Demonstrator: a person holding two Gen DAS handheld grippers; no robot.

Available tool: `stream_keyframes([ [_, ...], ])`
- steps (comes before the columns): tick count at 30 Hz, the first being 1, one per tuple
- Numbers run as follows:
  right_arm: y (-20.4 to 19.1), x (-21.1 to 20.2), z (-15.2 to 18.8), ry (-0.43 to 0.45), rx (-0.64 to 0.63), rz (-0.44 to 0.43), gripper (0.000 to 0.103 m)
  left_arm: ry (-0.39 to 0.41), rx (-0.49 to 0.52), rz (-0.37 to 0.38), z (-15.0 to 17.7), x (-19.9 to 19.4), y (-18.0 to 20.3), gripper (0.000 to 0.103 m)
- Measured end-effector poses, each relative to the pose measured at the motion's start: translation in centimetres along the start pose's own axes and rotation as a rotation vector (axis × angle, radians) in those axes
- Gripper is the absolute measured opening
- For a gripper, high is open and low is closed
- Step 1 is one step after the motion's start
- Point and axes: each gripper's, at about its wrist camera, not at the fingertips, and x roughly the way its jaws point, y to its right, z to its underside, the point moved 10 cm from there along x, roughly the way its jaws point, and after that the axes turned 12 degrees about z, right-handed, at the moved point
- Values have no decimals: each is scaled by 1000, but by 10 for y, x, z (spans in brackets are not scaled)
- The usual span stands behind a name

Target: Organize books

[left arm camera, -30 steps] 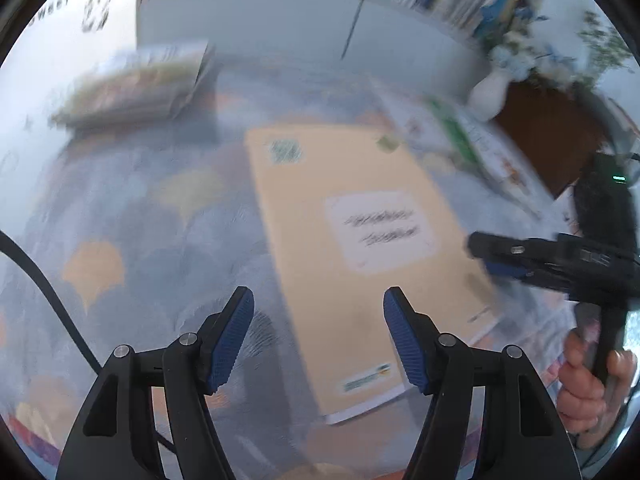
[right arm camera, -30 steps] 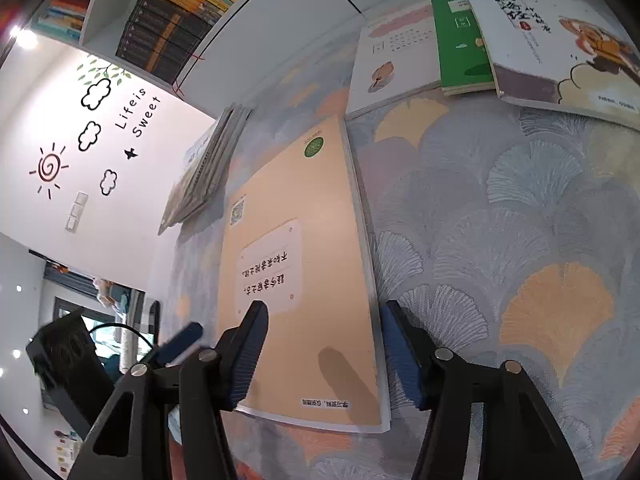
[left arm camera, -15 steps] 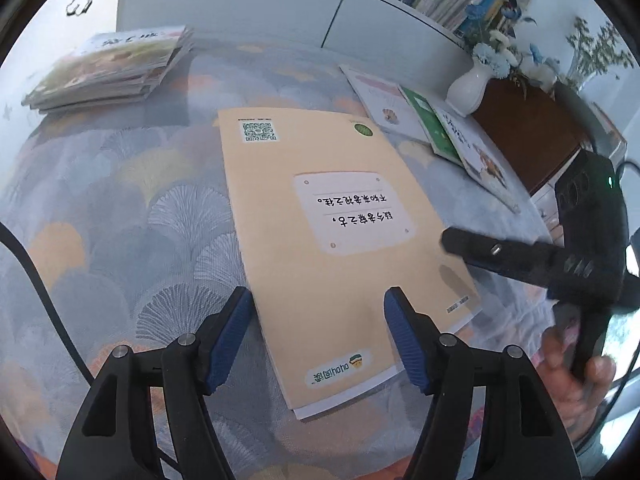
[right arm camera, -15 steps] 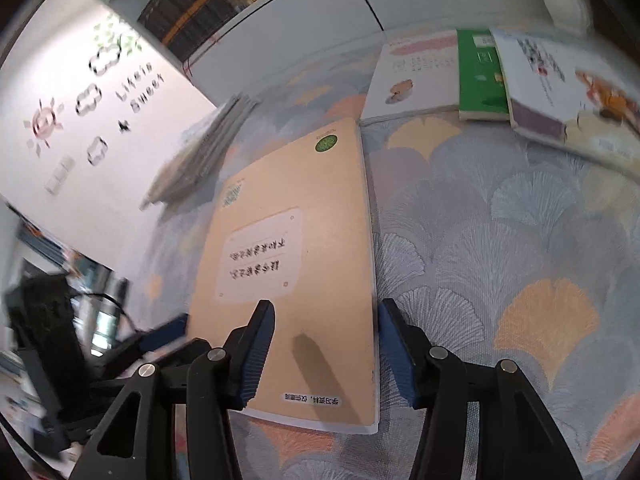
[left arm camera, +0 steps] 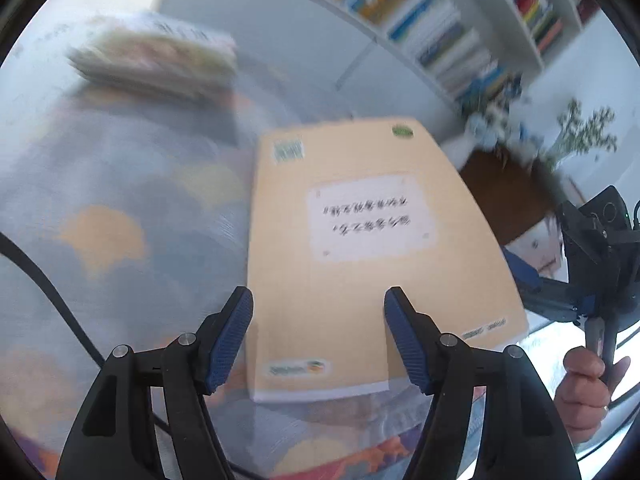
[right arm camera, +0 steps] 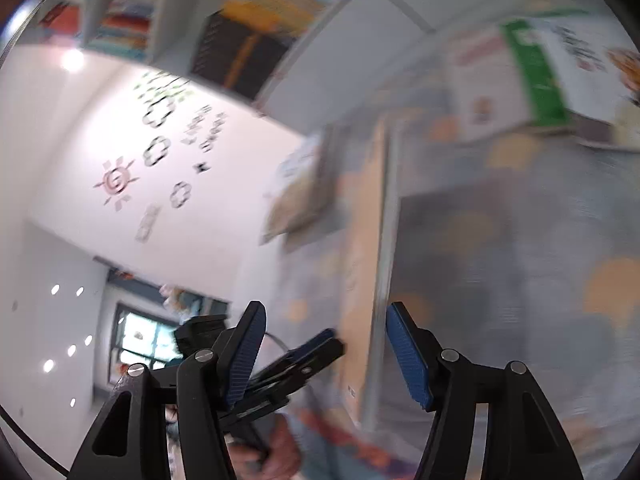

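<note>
A desk (left arm camera: 100,208) covered by a fan-patterned cloth is seen, blurred by motion, with a white bookshelf (left arm camera: 460,32) behind it. A large orange book (left arm camera: 360,248) is shown with its far end tilted up off the desk; in the right wrist view it is seen nearly edge-on. A stack of books (left arm camera: 156,60) is set at the far left corner, well apart from it. Three more books (right arm camera: 536,76) are spread flat at the far right. The left tongs (left arm camera: 318,332) are held wide over the orange book's near edge, seemingly not pressing it. The right tongs (right arm camera: 324,352) are opening, with the book's edge between the blue pads but ungripped. A hand (left arm camera: 584,392) is seen around the right handle.
</note>
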Motion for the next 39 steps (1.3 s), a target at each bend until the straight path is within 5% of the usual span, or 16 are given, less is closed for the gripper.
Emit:
stream_keyframes([
  [5, -89, 31, 18, -48, -125, -37, 62, 142, 50, -75, -24, -79, -12, 65],
  [10, -137, 95, 33, -141, -114, -93, 62, 217, 13, -124, -36, -129, -43, 65],
  [15, -145, 139, 46, -221, -48, -169, 62, 233, -23, -155, -38, -148, -78, 65],
  [21, -133, 137, 39, -161, -39, -174, 73, 271, -47, -159, -55, -151, -98, 65],
  [27, -139, 146, 46, -204, -52, -160, 79, 334, -69, -157, -88, -176, -110, 65],
  [30, -149, 153, 51, -253, -35, -223, 80, 342, -63, -184, -92, -185, -116, 69],
  [35, -148, 154, 58, -273, -36, -280, 80, 318, -79, -196, -94, -177, -131, 69],
  [39, -120, 158, 60, -261, -9, -217, 81, 233, -64, -191, -98, -142, -136, 69],
])
